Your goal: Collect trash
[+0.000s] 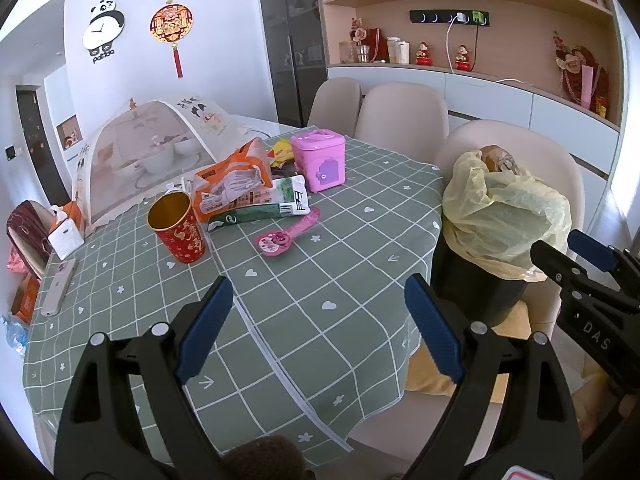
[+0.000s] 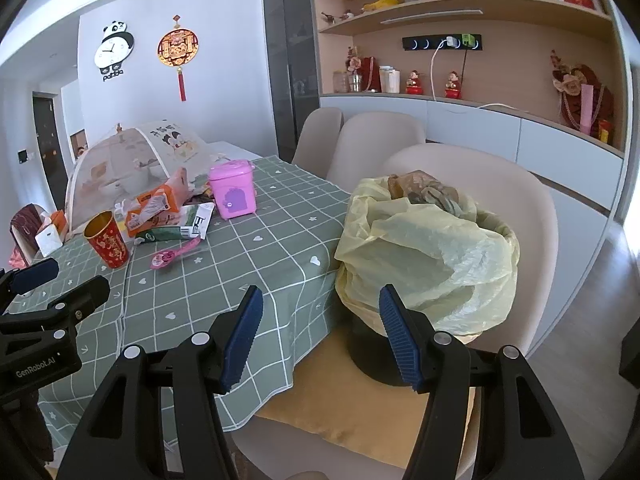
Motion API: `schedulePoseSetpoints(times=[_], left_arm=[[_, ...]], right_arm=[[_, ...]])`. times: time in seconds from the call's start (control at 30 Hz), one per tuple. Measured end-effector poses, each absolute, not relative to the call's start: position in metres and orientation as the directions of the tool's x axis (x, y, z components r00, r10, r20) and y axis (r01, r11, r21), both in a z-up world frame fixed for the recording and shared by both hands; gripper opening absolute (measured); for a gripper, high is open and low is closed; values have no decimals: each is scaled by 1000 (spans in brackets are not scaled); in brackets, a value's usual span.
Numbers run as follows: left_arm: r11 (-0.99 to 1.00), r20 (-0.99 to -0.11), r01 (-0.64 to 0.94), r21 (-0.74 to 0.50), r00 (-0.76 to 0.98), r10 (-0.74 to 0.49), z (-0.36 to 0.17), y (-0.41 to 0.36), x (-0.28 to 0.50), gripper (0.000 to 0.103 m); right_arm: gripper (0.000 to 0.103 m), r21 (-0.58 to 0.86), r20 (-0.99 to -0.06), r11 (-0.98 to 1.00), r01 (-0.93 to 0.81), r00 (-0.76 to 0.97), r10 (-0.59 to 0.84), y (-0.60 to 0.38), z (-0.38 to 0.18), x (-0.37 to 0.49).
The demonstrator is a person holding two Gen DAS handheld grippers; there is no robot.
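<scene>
A black bin lined with a yellow bag [image 1: 504,220] [image 2: 428,256] stands on a beige chair beside the table, holding brown crumpled waste. On the green checked tablecloth [image 1: 312,280] lie an orange wrapper [image 1: 232,178] [image 2: 154,204], a green-and-white packet [image 1: 264,206] [image 2: 180,230], a red and gold cup [image 1: 178,226] [image 2: 107,242] and a pink toy spoon [image 1: 286,234] [image 2: 174,254]. My left gripper [image 1: 318,328] hovers open over the table's near part, nothing between its fingers. My right gripper [image 2: 322,338] is open just before the bin, empty.
A pink toy box [image 1: 320,158] [image 2: 233,192] stands behind the wrappers. A mesh food cover [image 1: 148,156] sits over dishes at the far left. A phone [image 1: 60,286] and tissue box [image 1: 66,238] lie at the left edge. Beige chairs [image 1: 400,116] line the far side.
</scene>
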State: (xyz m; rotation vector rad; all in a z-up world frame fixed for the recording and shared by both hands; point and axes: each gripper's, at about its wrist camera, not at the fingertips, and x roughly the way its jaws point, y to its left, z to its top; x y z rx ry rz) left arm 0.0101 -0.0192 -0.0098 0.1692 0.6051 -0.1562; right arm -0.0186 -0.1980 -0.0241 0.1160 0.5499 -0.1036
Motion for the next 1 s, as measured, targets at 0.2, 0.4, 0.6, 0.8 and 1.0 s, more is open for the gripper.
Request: schedulePoseSetpoints(times=[0.2, 0.4, 0.6, 0.8, 1.0], left_arm=[[975, -576, 193, 111, 812, -95, -9, -20, 10, 84], [974, -573, 198, 111, 813, -100, -8, -22, 9, 84], [974, -573, 196, 110, 813, -99, -7, -22, 8, 84], [974, -573, 198, 110, 813, -100, -7, -21, 8, 84], [974, -575, 198, 110, 812, -100, -7, -21, 8, 84]], right_arm=[[57, 85, -520, 987, 139, 851, -75, -199, -22, -22], [57, 85, -511, 986, 142, 856, -79, -200, -20, -25], [57, 89, -510, 985, 147, 856, -81, -202, -19, -25], [57, 89, -511, 985, 145, 856, -80, -202, -19, -25], [57, 89, -513, 985, 145, 855, -79, -203, -19, -24]])
